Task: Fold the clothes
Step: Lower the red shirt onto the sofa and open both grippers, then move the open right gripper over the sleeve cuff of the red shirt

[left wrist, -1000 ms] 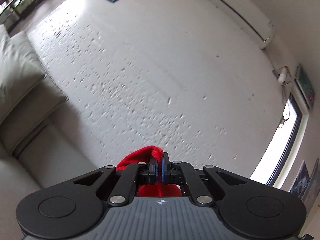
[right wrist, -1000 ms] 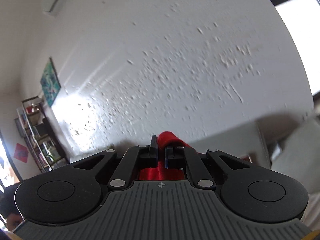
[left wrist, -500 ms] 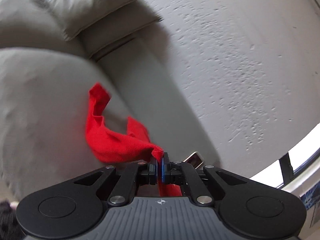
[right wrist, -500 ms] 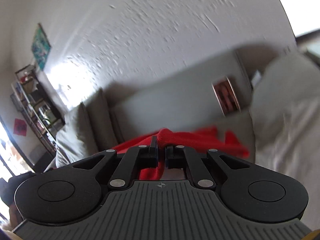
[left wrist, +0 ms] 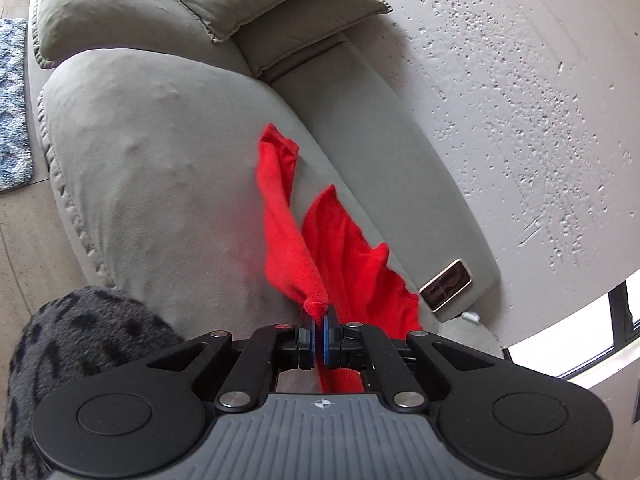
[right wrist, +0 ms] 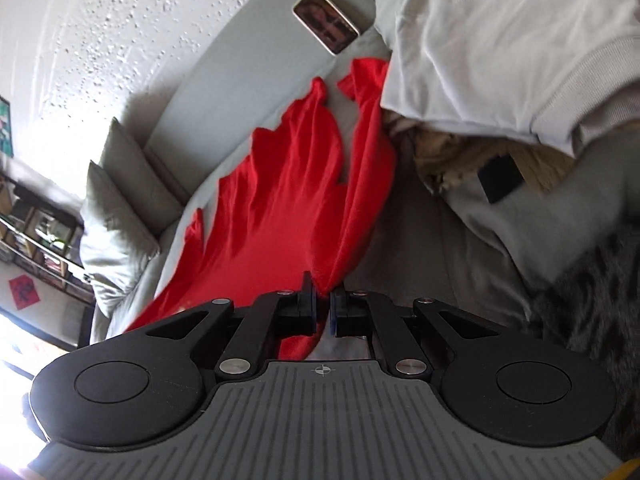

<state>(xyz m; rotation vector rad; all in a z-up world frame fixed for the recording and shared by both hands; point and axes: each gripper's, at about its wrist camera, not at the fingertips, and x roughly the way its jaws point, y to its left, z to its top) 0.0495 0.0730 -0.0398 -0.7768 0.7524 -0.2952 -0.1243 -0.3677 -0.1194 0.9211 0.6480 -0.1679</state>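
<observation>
Fingers of the left gripper (left wrist: 319, 334) press together on a bunched corner of a red garment (left wrist: 344, 264), low in the centre of the left wrist frame; the right gripper (right wrist: 323, 308) likewise pinches a fold of the same red cloth at the lower centre of its own view. From both pinches the garment fans upward across the seat of a grey sofa (left wrist: 160, 160), one strip trailing toward mid-frame in the left view, a broad ruffled sheet running to the upper centre in the right. A phone-like device (right wrist: 326, 26) rests on the sofa back near the top of the right frame, beside a heap of pale clothing (right wrist: 500, 40) in the upper right.

The step in hand appears to be laying the garment out on the seat. The next move likely calls for pulling the two held points apart to flatten the ruffles before any fold.

A second ago both cameras faced the speckled wall, with only a tuft of red at the fingertips; both grippers have since tipped down over the sofa.
</observation>
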